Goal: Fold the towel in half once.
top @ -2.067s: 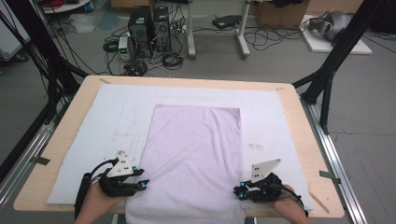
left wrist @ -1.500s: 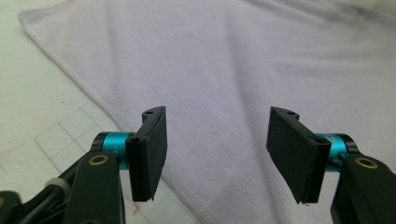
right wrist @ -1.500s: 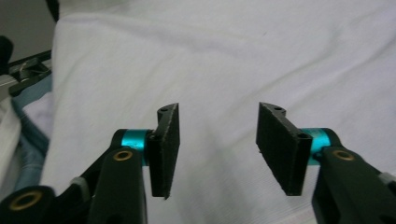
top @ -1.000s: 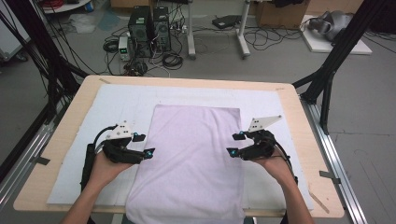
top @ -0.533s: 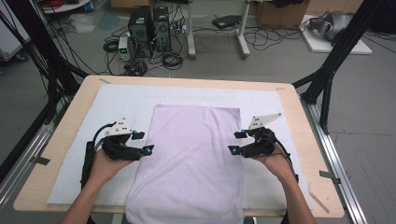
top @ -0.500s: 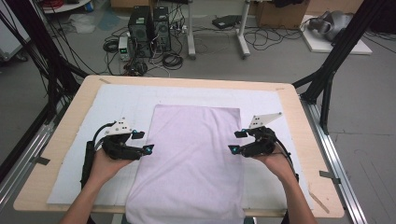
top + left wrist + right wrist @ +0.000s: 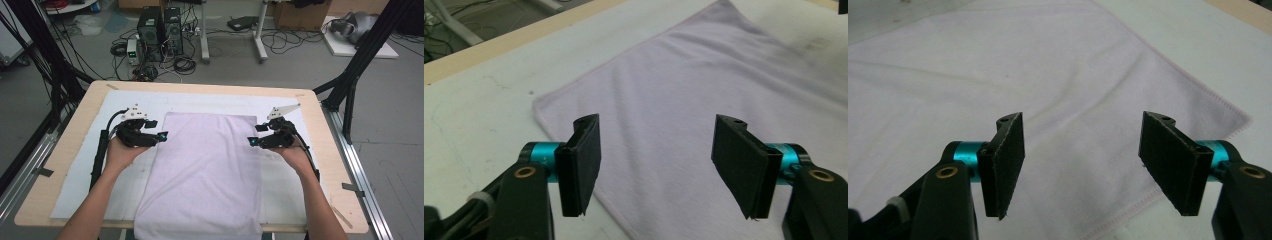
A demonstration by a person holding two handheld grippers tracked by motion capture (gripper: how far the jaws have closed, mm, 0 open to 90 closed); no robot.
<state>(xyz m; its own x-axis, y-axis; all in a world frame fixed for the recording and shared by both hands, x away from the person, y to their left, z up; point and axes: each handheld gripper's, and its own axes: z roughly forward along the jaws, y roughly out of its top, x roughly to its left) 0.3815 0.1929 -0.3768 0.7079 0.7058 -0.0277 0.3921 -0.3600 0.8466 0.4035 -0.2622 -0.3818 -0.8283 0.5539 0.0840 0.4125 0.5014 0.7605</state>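
Table (image 7: 70, 150) with white mat | towel (image 7: 205, 170) flat | left tongs (image 7: 161, 136) at 9, right tongs (image 7: 251, 142) at 3, both spread, empty, left just narrowing | risk: pinching mat with towel edge, or uneven lift skews fold

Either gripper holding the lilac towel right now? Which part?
Nothing held. Left gripper and right gripper stand open above the lilac terry towel's side edges.
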